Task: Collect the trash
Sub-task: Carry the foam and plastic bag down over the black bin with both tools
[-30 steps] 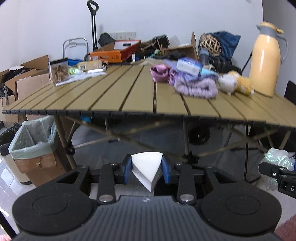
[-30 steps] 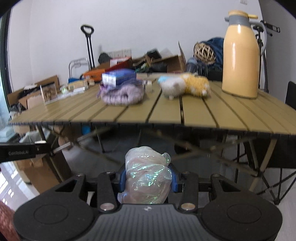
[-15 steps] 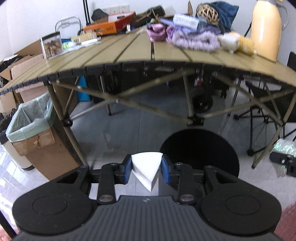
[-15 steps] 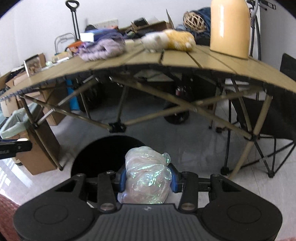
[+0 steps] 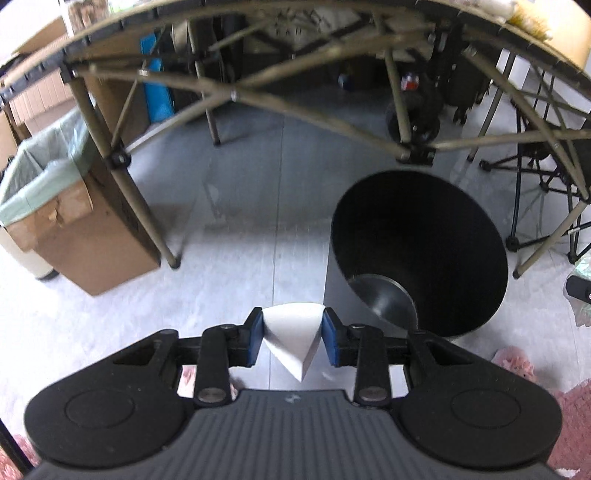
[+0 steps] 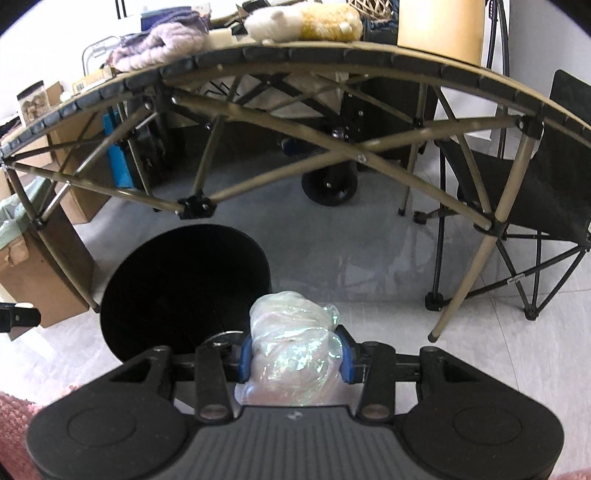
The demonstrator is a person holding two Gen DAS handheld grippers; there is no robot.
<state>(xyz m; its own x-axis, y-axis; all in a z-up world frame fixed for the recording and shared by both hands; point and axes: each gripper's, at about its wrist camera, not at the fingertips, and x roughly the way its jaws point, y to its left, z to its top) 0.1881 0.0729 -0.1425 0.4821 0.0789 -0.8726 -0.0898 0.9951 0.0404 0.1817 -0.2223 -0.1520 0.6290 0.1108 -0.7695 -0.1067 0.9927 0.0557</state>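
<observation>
Cardboard box: far left on the floor, lined with a pale green bag; apparently a second trash container.
Left hand-held gripper: clamped on a folded white paper, pinched across its width so the point hangs back toward the camera.
Black bin: standing open on the floor just ahead and to the right of the left jaws, in front of the folding table's legs; it looks empty, and likely the drop target.
Right hand-held gripper: closed on a crumpled clear plastic wrap, which bulges above the pads; the bin sits ahead to its left.
Tabletop: overhead, carrying a plush toy.
Judgement: both loads look carried low for release over the bin.
</observation>
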